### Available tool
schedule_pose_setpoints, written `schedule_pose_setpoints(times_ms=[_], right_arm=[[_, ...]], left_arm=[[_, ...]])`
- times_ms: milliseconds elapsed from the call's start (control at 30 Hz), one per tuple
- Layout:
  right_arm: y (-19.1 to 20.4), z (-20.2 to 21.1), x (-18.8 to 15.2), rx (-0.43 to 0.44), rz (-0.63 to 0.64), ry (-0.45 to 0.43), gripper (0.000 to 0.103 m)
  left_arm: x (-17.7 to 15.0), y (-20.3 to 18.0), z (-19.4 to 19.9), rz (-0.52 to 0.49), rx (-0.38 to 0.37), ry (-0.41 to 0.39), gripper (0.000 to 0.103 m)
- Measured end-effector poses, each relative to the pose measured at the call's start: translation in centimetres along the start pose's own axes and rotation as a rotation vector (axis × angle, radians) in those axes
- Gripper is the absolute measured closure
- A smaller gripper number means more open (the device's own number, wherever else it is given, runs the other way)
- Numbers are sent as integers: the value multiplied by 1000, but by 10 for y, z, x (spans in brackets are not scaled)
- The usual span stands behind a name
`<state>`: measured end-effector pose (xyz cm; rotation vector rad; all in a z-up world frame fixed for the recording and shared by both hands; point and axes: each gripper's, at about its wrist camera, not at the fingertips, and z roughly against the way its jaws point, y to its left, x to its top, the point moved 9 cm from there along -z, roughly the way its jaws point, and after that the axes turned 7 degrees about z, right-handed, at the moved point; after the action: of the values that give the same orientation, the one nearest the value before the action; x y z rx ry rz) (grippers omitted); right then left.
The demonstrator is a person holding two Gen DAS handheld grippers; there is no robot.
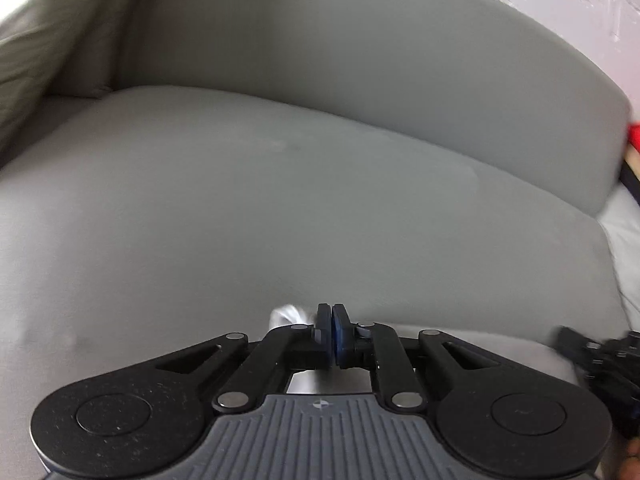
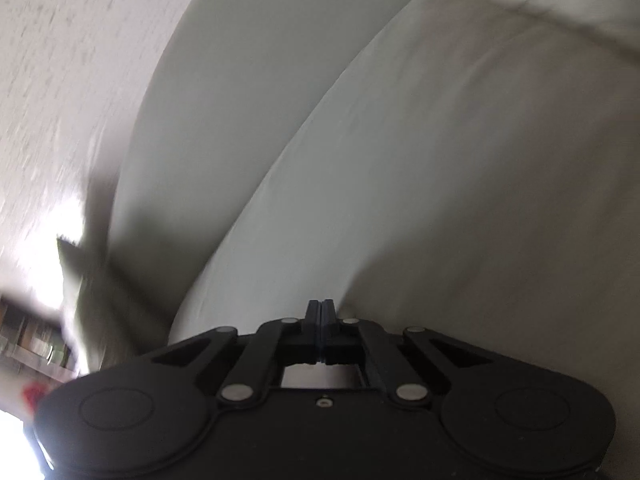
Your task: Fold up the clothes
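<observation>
My left gripper (image 1: 331,320) has its jaws pressed together, pinching a bit of white cloth (image 1: 286,316) low over the grey sofa seat (image 1: 280,200). My right gripper (image 2: 321,316) is pressed closed too; whether it holds fabric I cannot tell. The sofa backrest (image 2: 248,92) fills its view.

A home living room: a grey upholstered sofa (image 1: 304,184) with seat and backrest fills the frame, a textured pale wall (image 2: 52,72) at the upper left behind it
</observation>
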<state>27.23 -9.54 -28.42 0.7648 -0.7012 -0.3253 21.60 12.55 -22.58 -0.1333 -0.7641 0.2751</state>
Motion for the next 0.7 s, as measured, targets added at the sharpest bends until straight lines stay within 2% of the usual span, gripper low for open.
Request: schedule_pose_setpoints(times_ms=[67, 100, 200, 267, 333, 467, 533, 633, 700], right_arm=[[-10, 11, 8, -77, 4, -78, 103], [-11, 17, 9, -97, 8, -83, 103], [-12, 43, 8, -131, 35, -89, 99], [-10, 65, 4, -128, 45, -73, 92], [-3, 81, -1, -120, 84, -44, 90], [10, 122, -16, -86, 177, 25, 88], [24, 140, -31, -68, 244, 61, 83], [46, 163, -57, -61, 376, 107, 82], [59, 175, -67, -45, 415, 124, 82]], left_arm=[[1, 9, 4, 19, 36, -13, 90], [1, 13, 7, 28, 54, -20, 84], [1, 26, 13, 57, 108, -40, 87], [2, 35, 18, 76, 144, -53, 87], [1, 43, 24, 93, 175, -65, 86], [-30, 32, 58, 89, 45, 16, 83], [-41, 24, 75, 62, -10, 52, 81], [-66, 16, 100, -35, -34, 108, 78], [-74, 15, 105, -77, -27, 136, 78]])
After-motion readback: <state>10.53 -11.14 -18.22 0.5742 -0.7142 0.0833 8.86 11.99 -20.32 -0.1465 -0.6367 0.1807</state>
